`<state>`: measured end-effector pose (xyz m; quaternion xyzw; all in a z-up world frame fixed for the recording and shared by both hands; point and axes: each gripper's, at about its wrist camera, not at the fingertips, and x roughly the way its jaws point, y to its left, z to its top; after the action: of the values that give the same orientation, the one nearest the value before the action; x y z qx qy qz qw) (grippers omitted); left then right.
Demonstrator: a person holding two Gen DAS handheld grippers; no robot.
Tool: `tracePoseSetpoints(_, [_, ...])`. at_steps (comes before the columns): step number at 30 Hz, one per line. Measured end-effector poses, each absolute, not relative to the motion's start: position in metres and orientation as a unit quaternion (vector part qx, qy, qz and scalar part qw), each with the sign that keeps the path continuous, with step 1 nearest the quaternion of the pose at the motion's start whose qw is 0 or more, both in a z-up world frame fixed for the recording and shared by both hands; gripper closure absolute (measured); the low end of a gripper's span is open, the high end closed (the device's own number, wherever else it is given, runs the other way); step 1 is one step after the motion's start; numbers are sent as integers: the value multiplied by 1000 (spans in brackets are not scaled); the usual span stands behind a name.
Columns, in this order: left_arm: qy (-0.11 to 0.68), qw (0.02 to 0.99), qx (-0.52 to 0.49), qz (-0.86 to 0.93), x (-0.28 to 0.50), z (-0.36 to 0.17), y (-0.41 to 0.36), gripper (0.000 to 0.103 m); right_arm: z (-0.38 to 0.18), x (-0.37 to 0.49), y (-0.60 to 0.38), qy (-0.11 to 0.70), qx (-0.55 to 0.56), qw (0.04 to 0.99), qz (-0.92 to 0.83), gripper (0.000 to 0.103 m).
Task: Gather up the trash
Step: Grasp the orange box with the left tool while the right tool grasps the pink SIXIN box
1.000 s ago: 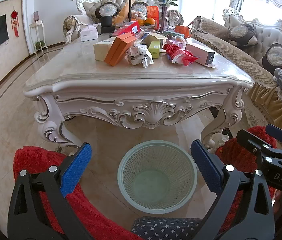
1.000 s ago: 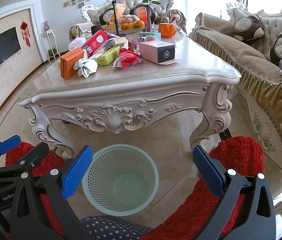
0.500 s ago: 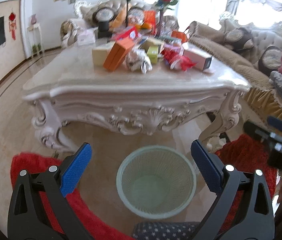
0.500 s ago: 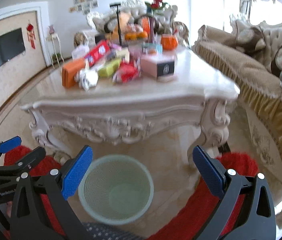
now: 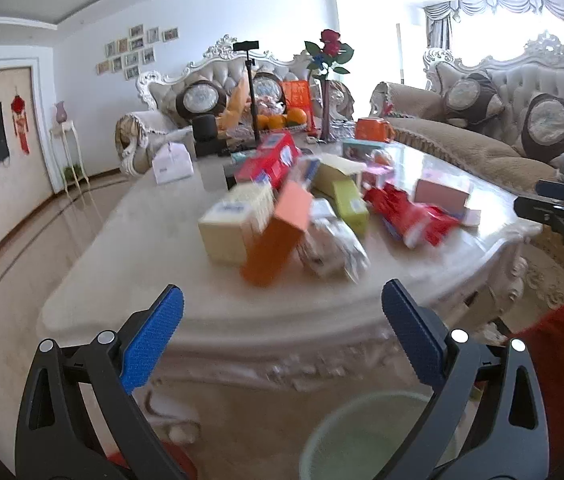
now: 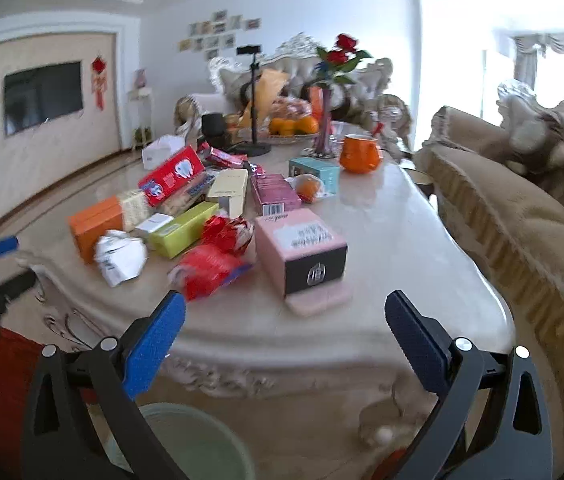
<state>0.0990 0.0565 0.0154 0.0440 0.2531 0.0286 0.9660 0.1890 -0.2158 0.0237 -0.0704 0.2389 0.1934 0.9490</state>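
A cream marble coffee table (image 5: 154, 240) (image 6: 402, 248) holds a heap of trash: an orange box (image 5: 278, 236) (image 6: 92, 226), a crumpled white wrapper (image 5: 332, 244) (image 6: 120, 258), a red crumpled bag (image 5: 414, 216) (image 6: 208, 266), a green box (image 6: 184, 230) and a pink box (image 6: 302, 250). A pale green mesh bin (image 5: 366, 436) (image 6: 198, 444) stands on the floor below the near edge. My left gripper (image 5: 282, 332) is open and empty, short of the table edge. My right gripper (image 6: 284, 336) is open and empty above the near edge.
Further back stand a red toothpaste box (image 6: 172, 174), an orange mug (image 6: 360, 154), a rose vase (image 6: 328, 120), a fruit bowl (image 6: 292, 126) and a phone stand (image 6: 254, 112). A beige sofa (image 6: 502, 216) runs along the right. A red rug (image 5: 558, 360) lies below.
Both grippers have risen and tilted up from the bin towards the tabletop. The bin has dropped to the bottom edge of both views. Both stay open.
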Motion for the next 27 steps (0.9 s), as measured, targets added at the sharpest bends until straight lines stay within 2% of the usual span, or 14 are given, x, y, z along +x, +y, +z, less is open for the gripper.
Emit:
tracePoseSetpoints(6, [247, 967, 64, 23, 140, 15, 65, 7, 18, 251, -212, 266, -100, 928, 241, 7])
tracePoseSetpoints(17, [261, 958, 108, 37, 181, 2, 68, 7, 2, 300, -204, 297, -139, 906, 266, 7])
tracePoseSetpoints(21, [271, 955, 115, 35, 185, -1, 74, 28, -1, 306, -199, 301, -142, 905, 265, 7])
tracePoseSetpoints(23, [276, 954, 116, 25, 186, -3, 75, 39, -2, 305, -196, 297, -148, 905, 266, 13])
tracePoseSetpoints(24, [278, 953, 119, 23, 187, -3, 74, 50, -3, 305, -196, 299, -149, 904, 267, 15])
tracePoseSetpoints(26, [285, 949, 133, 20, 189, -5, 71, 59, -4, 307, -194, 305, -150, 901, 271, 20])
tracePoseSetpoints(27, [286, 948, 138, 22, 189, -7, 71, 60, -5, 308, -192, 306, -151, 900, 272, 21])
